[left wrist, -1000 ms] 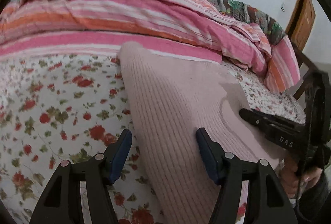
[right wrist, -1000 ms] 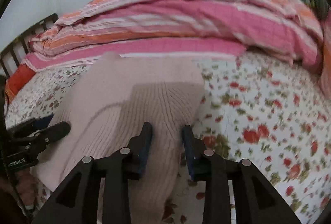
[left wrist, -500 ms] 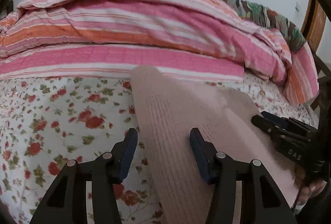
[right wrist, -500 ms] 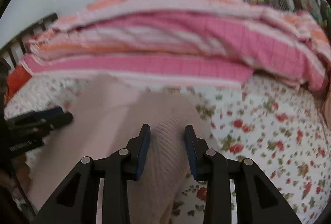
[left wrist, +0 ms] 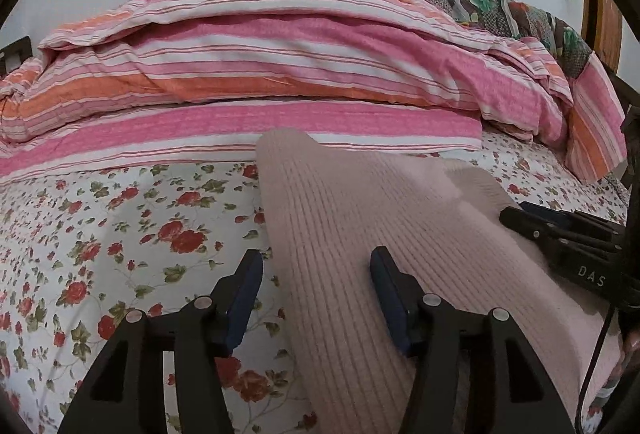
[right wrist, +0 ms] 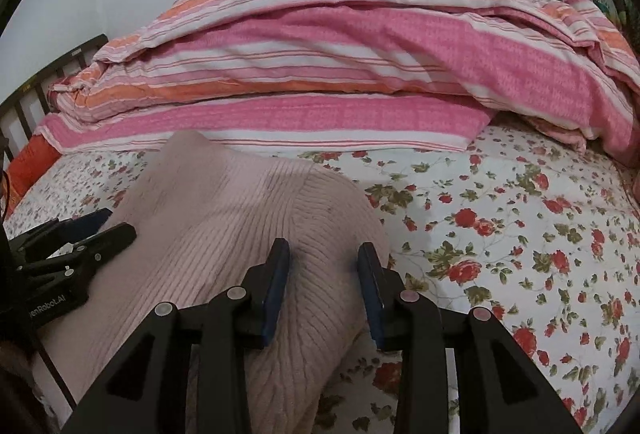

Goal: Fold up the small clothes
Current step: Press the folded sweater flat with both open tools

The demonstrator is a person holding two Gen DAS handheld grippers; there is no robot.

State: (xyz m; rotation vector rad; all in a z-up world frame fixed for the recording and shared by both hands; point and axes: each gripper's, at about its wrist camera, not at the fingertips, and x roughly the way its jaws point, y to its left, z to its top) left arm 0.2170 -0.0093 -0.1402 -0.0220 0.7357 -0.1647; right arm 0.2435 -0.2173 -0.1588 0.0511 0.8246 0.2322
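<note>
Your pink knit garment (left wrist: 360, 234) lies on the bed's floral sheet (left wrist: 120, 234), just in front of the striped quilt (left wrist: 280, 73). Your left gripper (left wrist: 316, 298) is opening, its fingers straddling the garment's left edge. Your right gripper (right wrist: 324, 286) has its fingers apart over the right edge, not pinching.

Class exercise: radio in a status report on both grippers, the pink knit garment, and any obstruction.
Left gripper opening, astride the pink knit garment's edge. Right gripper around a raised fold, grip unclear. Striped quilt touches its far end.
</note>
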